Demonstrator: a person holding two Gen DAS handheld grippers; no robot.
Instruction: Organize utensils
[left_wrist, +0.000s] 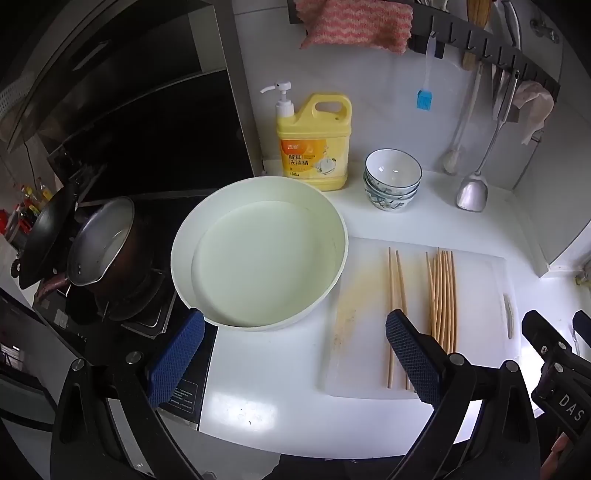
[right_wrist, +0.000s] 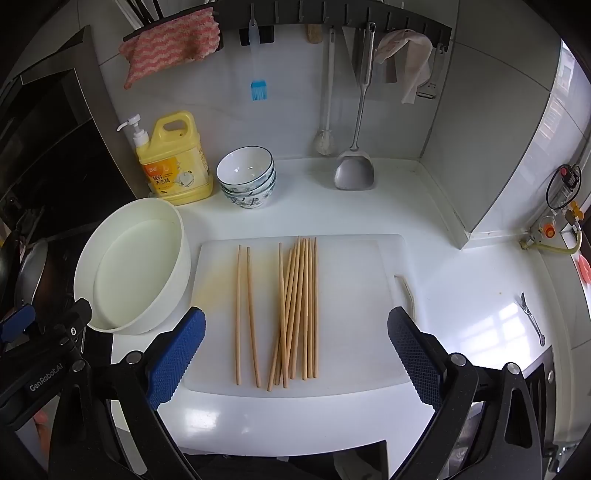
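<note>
A white cutting board (right_wrist: 351, 288) lies on the counter; it also shows in the left wrist view (left_wrist: 476, 295). On it a pair of wooden chopsticks (right_wrist: 245, 314) lies apart at the left, and a loose bundle of several chopsticks (right_wrist: 297, 310) lies to its right. In the left wrist view the pair (left_wrist: 395, 291) and the bundle (left_wrist: 443, 291) lie the same way. My right gripper (right_wrist: 295, 332) is open and empty, above the near ends of the chopsticks. My left gripper (left_wrist: 295, 332) is open and empty, near the front of a white round basin (left_wrist: 258, 254).
The basin (right_wrist: 133, 266) stands left of the board. A yellow detergent bottle (right_wrist: 173, 162) and stacked bowls (right_wrist: 247, 177) stand at the back. A spatula (right_wrist: 354, 170), brushes and cloths hang on the wall rack. A fork (right_wrist: 532, 317) lies at the right. Pots (left_wrist: 99, 247) sit on the stove at the left.
</note>
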